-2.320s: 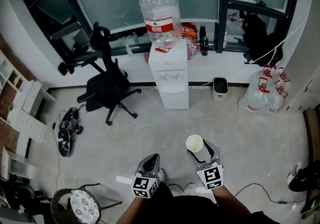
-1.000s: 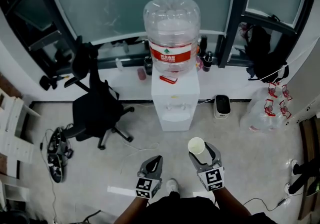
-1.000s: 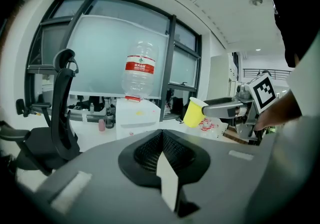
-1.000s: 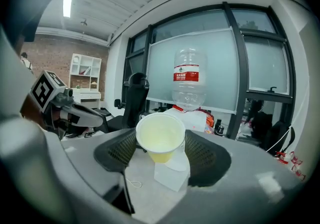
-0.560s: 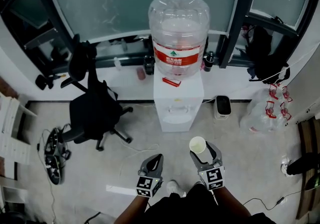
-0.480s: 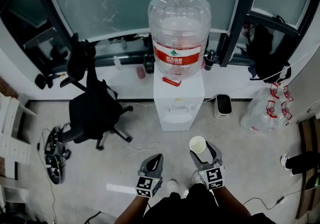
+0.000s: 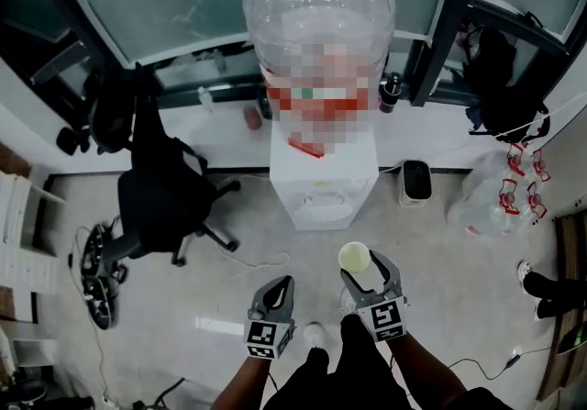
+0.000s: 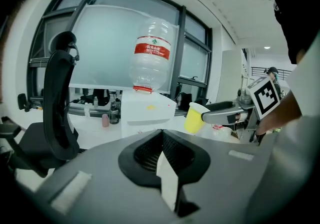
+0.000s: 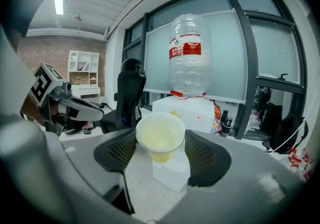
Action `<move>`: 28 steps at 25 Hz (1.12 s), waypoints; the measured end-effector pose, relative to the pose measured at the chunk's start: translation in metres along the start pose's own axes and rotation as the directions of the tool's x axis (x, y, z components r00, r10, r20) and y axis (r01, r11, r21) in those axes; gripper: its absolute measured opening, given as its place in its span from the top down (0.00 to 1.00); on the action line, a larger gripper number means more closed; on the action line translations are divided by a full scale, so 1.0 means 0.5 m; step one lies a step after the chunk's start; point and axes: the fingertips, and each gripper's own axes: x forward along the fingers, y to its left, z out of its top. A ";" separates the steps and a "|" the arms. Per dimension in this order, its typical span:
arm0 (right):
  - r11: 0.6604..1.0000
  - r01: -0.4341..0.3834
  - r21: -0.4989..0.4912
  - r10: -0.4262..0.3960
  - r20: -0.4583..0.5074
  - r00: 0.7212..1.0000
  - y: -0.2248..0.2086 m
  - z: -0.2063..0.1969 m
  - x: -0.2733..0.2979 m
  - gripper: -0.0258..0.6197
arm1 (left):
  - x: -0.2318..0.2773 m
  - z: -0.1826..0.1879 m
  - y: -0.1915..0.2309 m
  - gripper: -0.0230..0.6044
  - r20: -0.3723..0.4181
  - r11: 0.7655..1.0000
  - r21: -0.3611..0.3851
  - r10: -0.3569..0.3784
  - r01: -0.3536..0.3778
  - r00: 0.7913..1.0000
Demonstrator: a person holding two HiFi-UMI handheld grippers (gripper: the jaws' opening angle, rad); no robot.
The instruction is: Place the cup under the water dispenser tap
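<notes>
Cup [image 7: 355, 257] upright, mouth up, gripped round its wall by right gripper [image 9: 161, 154]. Water dispenser [image 7: 323, 181] at floor's far edge by window, tap recess [image 7: 321, 201] straight ahead of cup, near but apart. Left gripper [image 7: 281, 288] clenched empty alongside, farther off.

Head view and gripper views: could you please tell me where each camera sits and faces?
Head view: on the person's head, looking steeply down at the water dispenser; forearms, left gripper, right gripper show.
Left gripper view: along its shut jaws toward the dispenser; right gripper shows.
Right gripper view: along jaws gripping the cup; left gripper shows.
All share the dispenser.
</notes>
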 end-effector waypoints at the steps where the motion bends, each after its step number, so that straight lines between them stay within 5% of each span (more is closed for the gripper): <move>1: 1.000 -0.004 -0.009 0.004 -0.002 1.000 -0.008 -0.003 0.014 0.49 | 0.015 0.000 0.006 0.93 0.004 1.000 -0.005 0.005 -0.005 1.000; 28: 0.999 -0.005 -0.052 0.002 -0.069 0.998 -0.155 -0.320 0.328 0.49 | 0.309 -0.226 0.074 0.93 0.032 0.998 0.044 0.047 -0.049 0.998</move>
